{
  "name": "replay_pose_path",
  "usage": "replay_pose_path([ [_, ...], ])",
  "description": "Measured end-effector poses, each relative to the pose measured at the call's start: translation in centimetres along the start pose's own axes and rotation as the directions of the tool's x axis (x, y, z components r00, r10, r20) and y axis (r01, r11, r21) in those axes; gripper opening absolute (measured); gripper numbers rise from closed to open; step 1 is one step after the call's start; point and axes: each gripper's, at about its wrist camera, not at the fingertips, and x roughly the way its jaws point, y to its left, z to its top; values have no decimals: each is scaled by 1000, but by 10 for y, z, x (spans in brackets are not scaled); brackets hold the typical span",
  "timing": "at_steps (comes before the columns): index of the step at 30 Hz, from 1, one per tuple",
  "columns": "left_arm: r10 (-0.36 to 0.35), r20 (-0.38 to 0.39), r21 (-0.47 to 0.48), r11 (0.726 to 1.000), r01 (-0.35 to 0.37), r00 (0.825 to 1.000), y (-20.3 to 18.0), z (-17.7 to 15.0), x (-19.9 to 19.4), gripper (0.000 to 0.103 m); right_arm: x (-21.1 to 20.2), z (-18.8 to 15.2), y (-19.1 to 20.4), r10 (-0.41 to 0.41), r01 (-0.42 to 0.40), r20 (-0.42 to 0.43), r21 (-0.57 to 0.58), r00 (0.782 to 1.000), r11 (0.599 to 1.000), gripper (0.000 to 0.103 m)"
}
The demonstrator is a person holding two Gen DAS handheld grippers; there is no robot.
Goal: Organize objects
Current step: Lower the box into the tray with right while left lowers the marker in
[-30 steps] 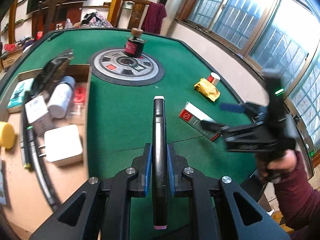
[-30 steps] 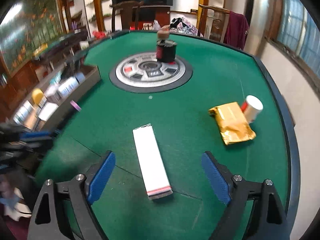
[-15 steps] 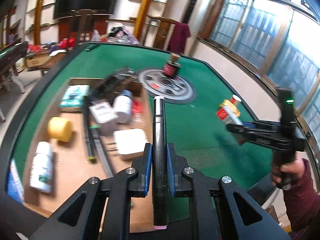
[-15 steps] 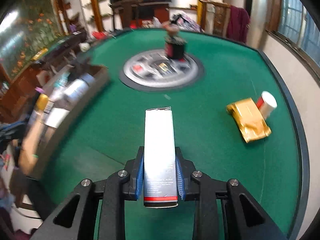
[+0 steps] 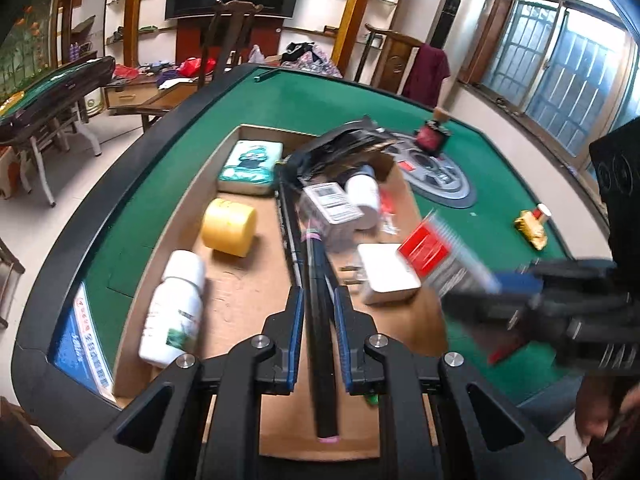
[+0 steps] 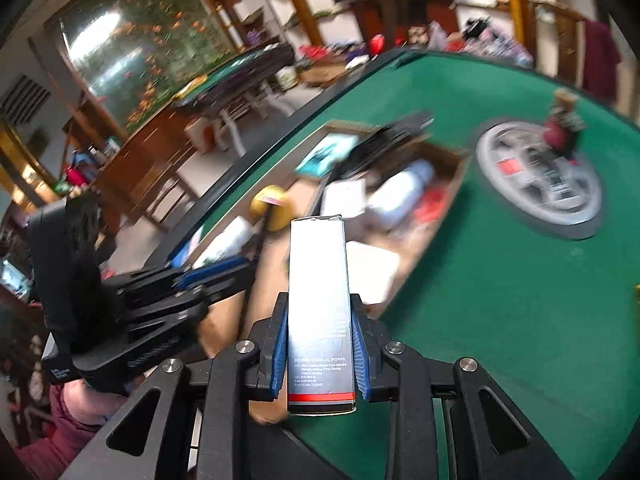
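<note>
Left wrist: my left claw point(image 5: 316, 312) grips pen point(image 5: 320, 320), right claw point(image 6: 320, 344) grips carton point(image 6: 320, 304), both over box point(image 5: 248, 292) (cluttered). Transport step; next, lower and release into bare spots.

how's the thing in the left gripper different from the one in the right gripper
The black marker in the left gripper is thin, round and dark with pink ends; the silver carton in the right gripper is a wider, flat-sided box with print and a red band. The marker hangs above the cardboard box, the carton by its edge. Both are long, gripped near the middle, pointing forward.
</note>
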Motion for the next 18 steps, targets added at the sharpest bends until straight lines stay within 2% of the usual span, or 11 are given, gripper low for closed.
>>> replay_pose_path([
  [7, 53, -4, -8, 999, -53, 999, 15, 5, 10, 15, 48, -4, 11, -6, 7, -87, 16, 996, 1000, 30],
  [10, 62, 14, -23, 998, -62, 998, 22, 4, 7, 17, 56, -4, 11, -44, 46, -98, 15, 994, 999, 30],
  [12, 59, 26, -44, 997, -58, 998, 25, 3, 3, 30, 61, -2, 12, -75, 76, -99, 5, 992, 997, 30],
  [14, 79, 54, -59, 995, -76, 995, 26, 3, -4, 61, 67, 1, 14, -111, 111, -102, -6, 989, 994, 31],
  [18, 129, 109, -64, 990, -123, 986, 22, 6, -19, 76, 70, 2, 22, -201, 197, -61, -62, 978, 978, 32],
])
